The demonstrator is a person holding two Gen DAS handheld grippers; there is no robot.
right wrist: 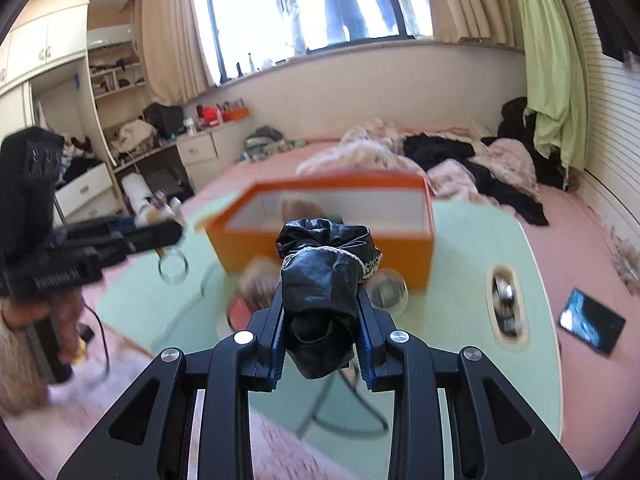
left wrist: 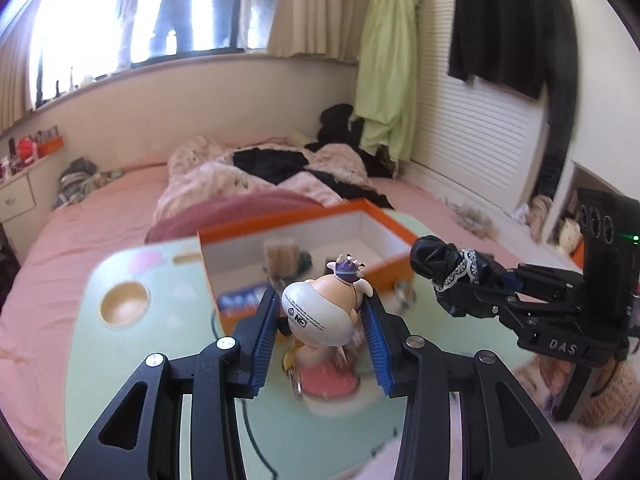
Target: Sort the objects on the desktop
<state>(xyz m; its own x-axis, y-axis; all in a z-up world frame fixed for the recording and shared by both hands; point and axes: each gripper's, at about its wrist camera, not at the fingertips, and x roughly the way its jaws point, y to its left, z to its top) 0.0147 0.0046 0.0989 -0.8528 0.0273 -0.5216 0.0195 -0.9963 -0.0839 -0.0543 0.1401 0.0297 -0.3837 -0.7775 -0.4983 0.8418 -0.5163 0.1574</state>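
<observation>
My left gripper [left wrist: 322, 312] is shut on a toy figure [left wrist: 320, 312] with a white rounded base and a purple cap, held above the light green table [left wrist: 168, 320]. My right gripper [right wrist: 322, 300] is shut on a black bundle with lace trim [right wrist: 320, 280]; it also shows in the left wrist view [left wrist: 448, 264]. An open orange box [left wrist: 304, 252] with white inside stands just beyond both grippers and holds several small items. It also shows in the right wrist view [right wrist: 332, 216].
The table sits on a pink bed [left wrist: 80, 232] with rumpled bedding and black clothes behind. A round wooden recess [left wrist: 124, 304] is at the table's left. A pink object [left wrist: 328, 384] and a cable lie under my left gripper. A phone [right wrist: 592, 320] lies at right.
</observation>
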